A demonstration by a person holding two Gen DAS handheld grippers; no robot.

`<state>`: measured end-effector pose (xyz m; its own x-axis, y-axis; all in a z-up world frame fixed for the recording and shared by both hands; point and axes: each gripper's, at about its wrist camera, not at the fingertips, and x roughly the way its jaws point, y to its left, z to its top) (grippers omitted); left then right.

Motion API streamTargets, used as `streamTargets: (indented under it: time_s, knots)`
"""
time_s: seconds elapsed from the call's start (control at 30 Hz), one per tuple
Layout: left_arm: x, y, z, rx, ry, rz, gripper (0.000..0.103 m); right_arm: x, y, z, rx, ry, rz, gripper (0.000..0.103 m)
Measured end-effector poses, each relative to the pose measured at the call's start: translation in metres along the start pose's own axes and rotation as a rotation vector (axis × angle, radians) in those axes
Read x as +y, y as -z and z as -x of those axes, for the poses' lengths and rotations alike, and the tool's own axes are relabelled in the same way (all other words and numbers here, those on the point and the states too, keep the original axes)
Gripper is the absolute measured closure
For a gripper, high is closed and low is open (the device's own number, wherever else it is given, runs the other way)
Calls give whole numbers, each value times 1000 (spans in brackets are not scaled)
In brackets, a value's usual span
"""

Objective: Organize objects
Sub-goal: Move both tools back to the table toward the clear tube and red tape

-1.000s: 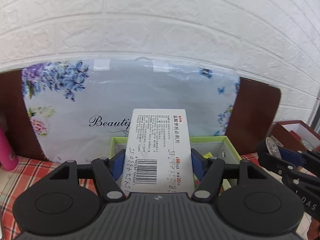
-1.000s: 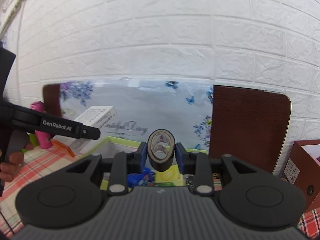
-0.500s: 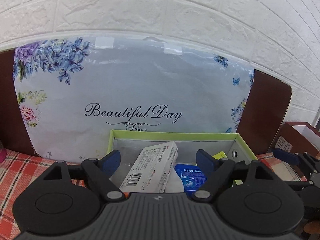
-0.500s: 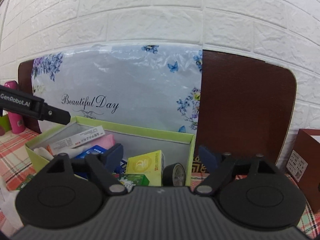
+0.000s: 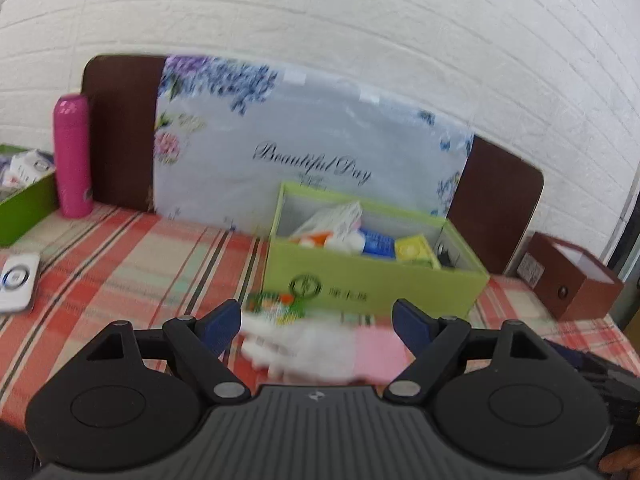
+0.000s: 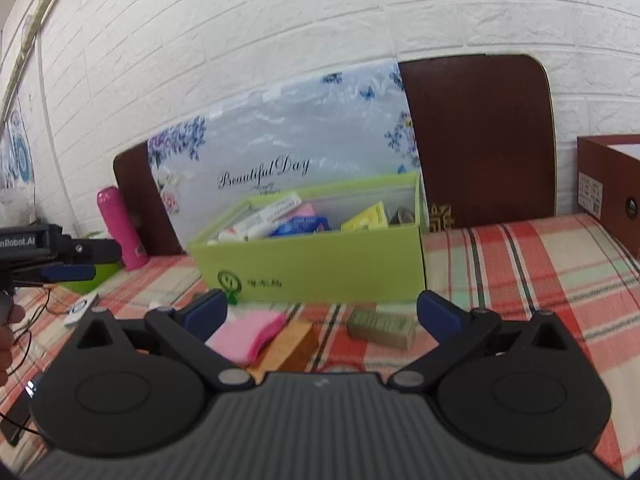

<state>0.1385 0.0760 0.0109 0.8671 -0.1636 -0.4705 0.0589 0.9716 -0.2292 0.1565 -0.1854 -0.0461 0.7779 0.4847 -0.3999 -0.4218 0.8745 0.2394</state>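
A lime green box (image 5: 376, 280) (image 6: 320, 264) stands on the plaid tablecloth and holds a white medicine carton (image 5: 332, 220), blue and yellow packets and a tape roll (image 6: 402, 214). My left gripper (image 5: 318, 318) is open and empty above a blurred white and pink packet (image 5: 328, 350) in front of the box. My right gripper (image 6: 322, 312) is open and empty above a pink pad (image 6: 250, 334), a tan box (image 6: 290, 346) and an olive box (image 6: 380, 326).
A pink bottle (image 5: 72, 156) and another green box (image 5: 24, 208) stand at the left. A white device (image 5: 18, 280) lies on the cloth. A brown box (image 5: 572, 280) stands at the right. A floral board (image 5: 304, 152) leans on the brick wall.
Both grippers let go of the medicine carton and the tape roll into the green box, opened, then pulled back and down toward the loose items in front of it.
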Motion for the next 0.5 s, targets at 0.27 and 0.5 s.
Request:
streamTargets:
  time_s: [0.27,0.5]
  knots:
    - [10,80,14,165,-42,62,17,25,50,37,114,-24,27,0]
    - [-4,84,-7,158,-23,-40,27,33,65,38,130,28,38,1]
